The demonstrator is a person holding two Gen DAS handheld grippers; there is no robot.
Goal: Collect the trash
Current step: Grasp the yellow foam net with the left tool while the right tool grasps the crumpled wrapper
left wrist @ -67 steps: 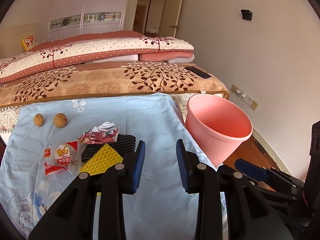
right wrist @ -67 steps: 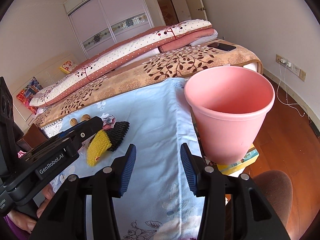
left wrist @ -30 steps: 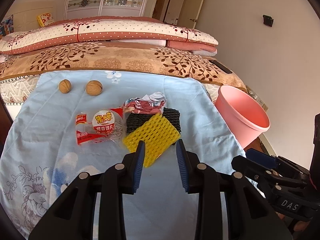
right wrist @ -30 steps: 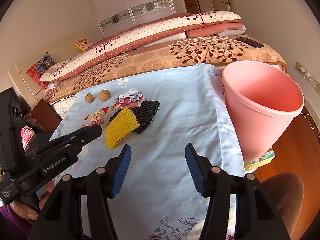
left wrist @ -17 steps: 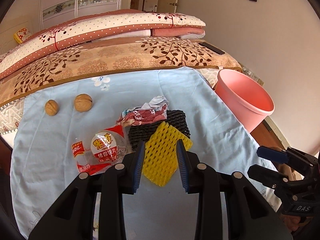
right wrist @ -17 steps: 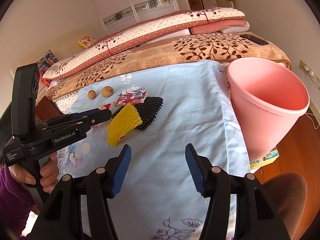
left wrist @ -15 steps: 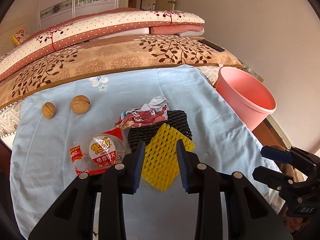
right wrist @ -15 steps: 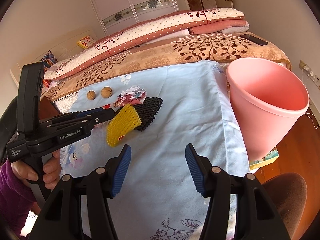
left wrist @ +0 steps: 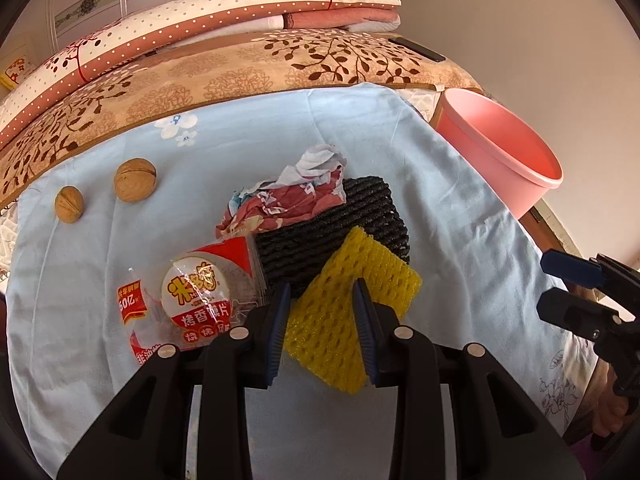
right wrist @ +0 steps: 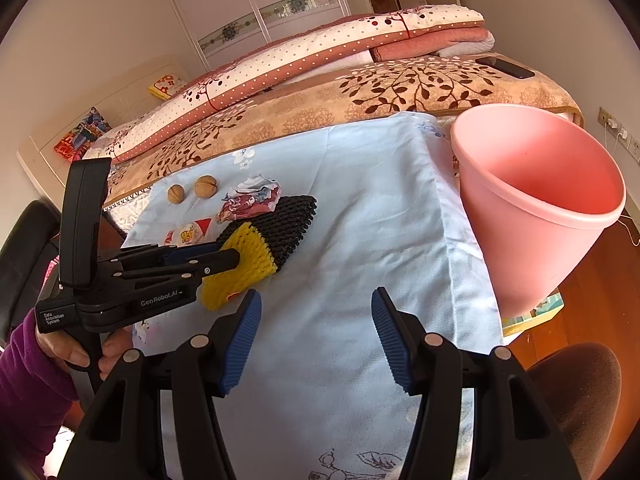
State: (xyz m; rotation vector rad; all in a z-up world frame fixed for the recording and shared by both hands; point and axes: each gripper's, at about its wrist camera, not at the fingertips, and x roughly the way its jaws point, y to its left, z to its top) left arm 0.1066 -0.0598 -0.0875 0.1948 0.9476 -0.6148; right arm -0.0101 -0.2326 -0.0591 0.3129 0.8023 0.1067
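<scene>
Trash lies in one cluster on the blue cloth (left wrist: 400, 128), toward its left-hand edge as you face it: a yellow foam net (left wrist: 340, 312) overlapping a black foam net (left wrist: 332, 228), a crumpled wrapper (left wrist: 288, 200) on the black net's far side, and a clear snack packet (left wrist: 192, 300) touching it on the left. Two walnuts (left wrist: 134, 180) sit apart, nearer the cloth's far left corner.

Your left gripper (left wrist: 320, 324) has its jaws parted, one finger each side of the yellow net's near half. The pads look just beside the foam, not yet pressing it; contact cannot be confirmed from either view. Your right gripper (right wrist: 316, 332) is spread wide and carries nothing, poised above bare cloth near the front edge.

Step in hand, as judged: first pick, approach complete, grasp pending.

Next move calls for squeezing the left jaws onto the yellow net, lifting it free of the black net beneath, then carrying it across to the pink bin (right wrist: 536, 208) standing off the cloth's right edge. Foam will likely compress, so grip firmly and watch that the black net does not drag along.
</scene>
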